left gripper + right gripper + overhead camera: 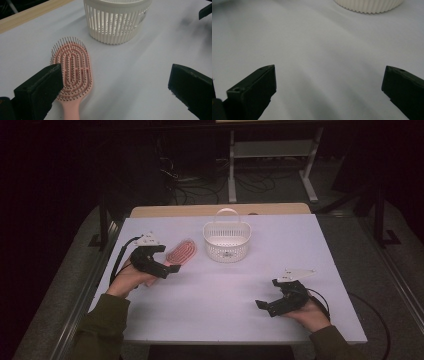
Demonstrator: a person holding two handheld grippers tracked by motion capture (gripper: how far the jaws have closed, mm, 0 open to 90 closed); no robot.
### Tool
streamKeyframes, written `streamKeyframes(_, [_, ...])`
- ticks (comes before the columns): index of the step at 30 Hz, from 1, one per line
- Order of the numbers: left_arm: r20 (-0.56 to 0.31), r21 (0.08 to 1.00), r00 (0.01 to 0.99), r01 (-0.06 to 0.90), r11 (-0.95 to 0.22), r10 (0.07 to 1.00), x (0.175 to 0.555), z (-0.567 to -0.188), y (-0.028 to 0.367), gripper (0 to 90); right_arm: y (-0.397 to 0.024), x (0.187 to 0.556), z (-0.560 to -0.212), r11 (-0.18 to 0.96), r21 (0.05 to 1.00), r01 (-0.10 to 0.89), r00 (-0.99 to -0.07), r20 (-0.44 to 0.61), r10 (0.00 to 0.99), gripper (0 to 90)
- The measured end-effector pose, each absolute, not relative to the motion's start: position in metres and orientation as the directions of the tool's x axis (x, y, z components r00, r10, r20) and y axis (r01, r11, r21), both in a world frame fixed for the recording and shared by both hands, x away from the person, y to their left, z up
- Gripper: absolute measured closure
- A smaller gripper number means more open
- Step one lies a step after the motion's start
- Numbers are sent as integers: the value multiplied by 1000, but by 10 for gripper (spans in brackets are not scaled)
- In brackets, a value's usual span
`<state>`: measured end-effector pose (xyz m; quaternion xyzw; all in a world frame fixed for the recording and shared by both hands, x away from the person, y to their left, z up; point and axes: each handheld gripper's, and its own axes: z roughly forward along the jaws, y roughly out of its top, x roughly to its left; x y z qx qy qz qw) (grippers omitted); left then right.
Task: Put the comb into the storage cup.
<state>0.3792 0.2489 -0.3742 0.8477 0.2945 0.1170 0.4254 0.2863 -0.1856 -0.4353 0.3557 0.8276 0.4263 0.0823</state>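
You are at a white table (300, 245) with a gripper in each hand, at the approach step: nothing is held yet.

Your left gripper (167, 259) sits at about nine o'clock on the table, its jaws spread wide and empty. In the left gripper view a pink hairbrush (72, 67) lies flat, bristles up, just ahead of the left-hand jaw; its handle runs back toward you and passes close beside that jaw. I cannot tell whether the jaw touches it. The other jaw stands well apart over bare table.

A white slatted basket (226, 240) with a hoop handle stands upright at about twelve o'clock, just beyond the brush head and to its right. From the high view it looks empty.

Your right gripper (264, 306) rests at about five o'clock, well apart from both brush and basket. Its jaws are also wide open with nothing between them; the right gripper view shows bare table and the basket's lower rim far ahead.

My reading: the brush is likely bound for the basket. The next move calls for shifting the left gripper sideways so the handle lies between the jaws, then closing.
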Motion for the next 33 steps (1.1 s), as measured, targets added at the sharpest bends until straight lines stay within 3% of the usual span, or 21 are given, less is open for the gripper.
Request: streamKeyframes(33, [-11, 779, 765, 411, -474, 644, 411, -372, 258, 0, -185, 286, -436, 372, 762, 531, -719, 173, 673, 0])
